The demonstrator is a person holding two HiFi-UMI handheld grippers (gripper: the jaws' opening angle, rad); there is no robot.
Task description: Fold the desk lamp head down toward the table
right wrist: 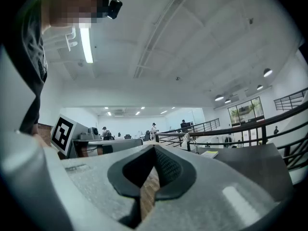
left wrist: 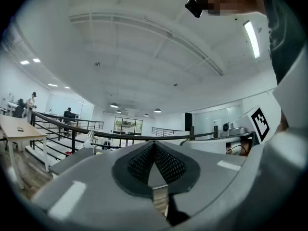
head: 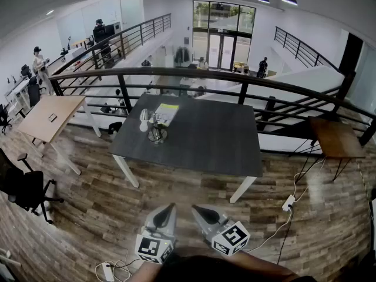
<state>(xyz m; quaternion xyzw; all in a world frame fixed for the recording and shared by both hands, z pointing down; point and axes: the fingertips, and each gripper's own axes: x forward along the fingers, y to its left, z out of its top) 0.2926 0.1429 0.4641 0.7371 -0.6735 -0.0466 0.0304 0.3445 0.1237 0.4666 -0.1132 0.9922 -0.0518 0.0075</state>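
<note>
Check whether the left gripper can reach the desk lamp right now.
Probably not: left gripper hangs over floor short of the table; desk lamp stands near its far edge. Path looks clear.

The grey left gripper (left wrist: 154,146) with black ribbed pads is filling the lower frame, its jaws meeting on nothing. A small white desk lamp (left wrist: 89,136) is standing at middle left.

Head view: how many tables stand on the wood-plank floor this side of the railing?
3: the dark table with the desk lamp in the middle, a light wooden table at left, a small brown table at right. Others may be out of frame.
</note>
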